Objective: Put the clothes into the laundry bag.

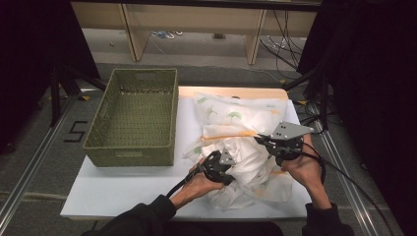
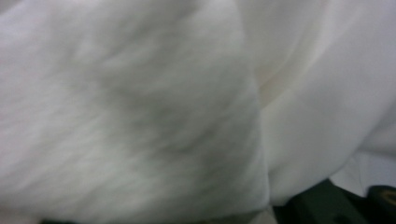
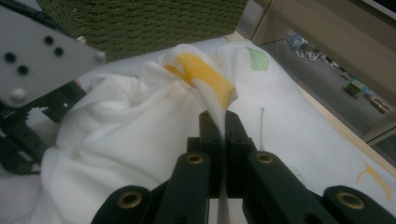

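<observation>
A crumpled white cloth point(image 1: 236, 128) printed with green and yellow leaves lies on the right half of a white board point(image 1: 123, 191). My left gripper point(image 1: 222, 166) is pushed down into the cloth's near left side, and its jaws are buried in the folds. In the left gripper view the white cloth point(image 2: 187, 112) sits blurred right against the camera. My right gripper point(image 1: 261, 140) is on the right, shut on a raised fold. In its own view the right gripper point(image 3: 224, 122) pinches a thin cloth edge point(image 3: 205, 74) with a yellow mark.
A green woven basket point(image 1: 130, 155) stands on the board's left half with nothing visible inside, and its wall point(image 3: 140, 23) shows behind the cloth. The left gripper's grey plate point(image 3: 42, 60) is close on the left. Metal rails and floor cables flank the table.
</observation>
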A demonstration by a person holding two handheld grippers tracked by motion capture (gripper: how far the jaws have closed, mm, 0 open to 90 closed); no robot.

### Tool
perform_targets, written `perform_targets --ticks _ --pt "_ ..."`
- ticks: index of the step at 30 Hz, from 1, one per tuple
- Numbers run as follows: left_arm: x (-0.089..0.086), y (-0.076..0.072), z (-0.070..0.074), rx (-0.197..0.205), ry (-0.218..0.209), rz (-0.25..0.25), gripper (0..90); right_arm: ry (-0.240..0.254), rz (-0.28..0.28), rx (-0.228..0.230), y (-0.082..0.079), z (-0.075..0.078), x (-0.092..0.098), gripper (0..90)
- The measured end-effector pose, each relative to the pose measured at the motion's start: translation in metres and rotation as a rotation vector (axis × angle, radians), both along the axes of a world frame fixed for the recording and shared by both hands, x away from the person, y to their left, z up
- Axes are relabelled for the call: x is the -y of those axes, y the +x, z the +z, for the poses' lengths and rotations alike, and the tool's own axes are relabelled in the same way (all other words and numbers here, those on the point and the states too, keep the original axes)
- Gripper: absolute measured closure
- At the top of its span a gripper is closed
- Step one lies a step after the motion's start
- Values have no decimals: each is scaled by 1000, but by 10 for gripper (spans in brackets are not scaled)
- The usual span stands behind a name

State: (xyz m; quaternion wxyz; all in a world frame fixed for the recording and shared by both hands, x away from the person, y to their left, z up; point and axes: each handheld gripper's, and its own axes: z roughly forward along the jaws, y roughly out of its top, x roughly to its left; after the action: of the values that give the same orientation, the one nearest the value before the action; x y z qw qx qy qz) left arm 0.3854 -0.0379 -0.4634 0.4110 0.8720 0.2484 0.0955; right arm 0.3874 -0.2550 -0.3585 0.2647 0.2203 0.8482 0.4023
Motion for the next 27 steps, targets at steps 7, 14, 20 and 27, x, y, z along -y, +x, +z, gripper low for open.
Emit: perform_targets --ticks 7,14,20,27 --pt "13 13 15 44 -43 36 786 7 10 3 -3 3 0 898" --pt "25 42 40 88 -146 126 801 18 13 26 -9 13 1 898" --pt "34 80 11 121 -138 247 765 12 -11 5 -4 8 9 898" --pt "19 60 14 55 -83 180 362 -6 -19 -20 2 -2 11 898"
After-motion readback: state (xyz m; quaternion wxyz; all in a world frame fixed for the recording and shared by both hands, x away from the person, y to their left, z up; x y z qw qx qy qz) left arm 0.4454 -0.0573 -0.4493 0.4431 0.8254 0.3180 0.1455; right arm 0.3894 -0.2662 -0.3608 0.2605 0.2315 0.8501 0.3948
